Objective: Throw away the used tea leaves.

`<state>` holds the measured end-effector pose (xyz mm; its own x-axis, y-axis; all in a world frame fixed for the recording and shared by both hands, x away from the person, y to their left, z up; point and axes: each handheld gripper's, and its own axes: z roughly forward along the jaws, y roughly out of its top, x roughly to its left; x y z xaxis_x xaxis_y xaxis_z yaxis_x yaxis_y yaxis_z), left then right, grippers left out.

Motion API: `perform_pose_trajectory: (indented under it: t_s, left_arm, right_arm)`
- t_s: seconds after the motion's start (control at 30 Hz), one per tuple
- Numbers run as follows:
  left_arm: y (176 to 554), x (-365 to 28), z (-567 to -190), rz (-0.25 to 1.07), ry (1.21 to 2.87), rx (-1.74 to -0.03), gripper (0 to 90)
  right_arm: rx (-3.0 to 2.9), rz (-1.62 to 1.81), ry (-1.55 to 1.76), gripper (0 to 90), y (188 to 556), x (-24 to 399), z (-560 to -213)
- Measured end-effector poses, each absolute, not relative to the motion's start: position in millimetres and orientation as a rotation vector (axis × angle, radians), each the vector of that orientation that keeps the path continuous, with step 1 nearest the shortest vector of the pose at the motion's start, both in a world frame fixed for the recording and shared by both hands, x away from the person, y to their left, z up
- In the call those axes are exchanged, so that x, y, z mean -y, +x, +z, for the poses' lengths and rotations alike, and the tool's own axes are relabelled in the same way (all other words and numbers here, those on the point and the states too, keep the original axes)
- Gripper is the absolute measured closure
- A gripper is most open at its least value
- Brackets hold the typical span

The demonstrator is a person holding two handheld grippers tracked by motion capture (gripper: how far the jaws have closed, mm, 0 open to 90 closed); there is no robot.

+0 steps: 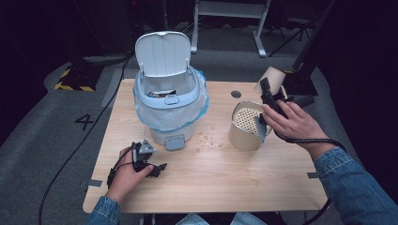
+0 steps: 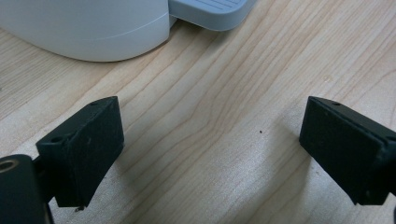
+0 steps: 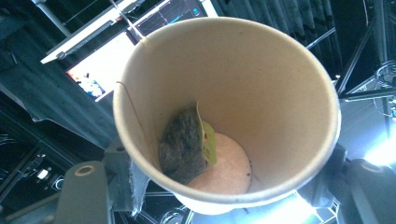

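A paper cup (image 3: 224,112) is being held aloft by the right tool (image 1: 271,96), tipped well over so that its mouth is facing back toward the tool's camera and its base is pointing up and away. Inside it a used tea bag (image 3: 183,143) with a yellow-green tag is lying against the lower wall near the base, its string running up over the rim. The cup wall is being clamped between this tool's jaws, one on each side of it.

Just below and toward the person, a tan cylindrical container (image 1: 246,125) with a perforated insert is standing on the wooden surface (image 1: 225,183). The next move is judged to turn on this relation — the cup's long axis is slanting, and its mouth is lying above and beyond the container (the pedal bin (image 1: 170,101), lid raised and lined with a bag, is standing well apart to the left). The right hand is clearly the nearer one.

The left tool (image 2: 210,154) is being rested low over the surface with its jaws spread wide and nothing between them — the bin's base and pedal (image 2: 212,13) lying just ahead.
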<state>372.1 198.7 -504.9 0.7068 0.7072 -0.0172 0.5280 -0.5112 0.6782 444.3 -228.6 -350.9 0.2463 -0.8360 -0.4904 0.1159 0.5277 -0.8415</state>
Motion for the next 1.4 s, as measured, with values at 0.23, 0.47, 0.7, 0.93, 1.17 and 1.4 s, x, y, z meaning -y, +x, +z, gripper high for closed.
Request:
perform_pose_trajectory:
  t_s: [0.23, 0.47, 0.7, 0.93, 1.17, 1.4]
  left_arm:
    - [372, -199, -505, 0.343, 2.237, -0.936, 6.9]
    - [372, -199, -505, 0.344, 2.237, -0.936, 6.9]
    - [372, -198, -505, 0.337, 2.235, -0.94, 6.8]
    - [372, -198, -505, 0.337, 2.235, -0.939, 6.8]
    - [372, -198, -505, 0.337, 2.235, -0.94, 6.8]
    - [372, -198, -505, 0.337, 2.235, -0.94, 6.8]
  right_arm:
    - [-1.125, -0.786, -0.852, 32.2, 443, 223, -354]
    - [-1.093, -0.808, -0.874, 32.3, 443, 220, -359]
    - [-1.082, -0.825, -0.85, 32.6, 443, 221, -358]
    - [-1.078, -0.821, -0.862, 32.6, 442, 219, -358]
    - [-1.109, -0.783, -0.829, 32.0, 441, 219, -353]
    - [-1.332, -0.5, -0.641, 30.7, 439, 228, -332]
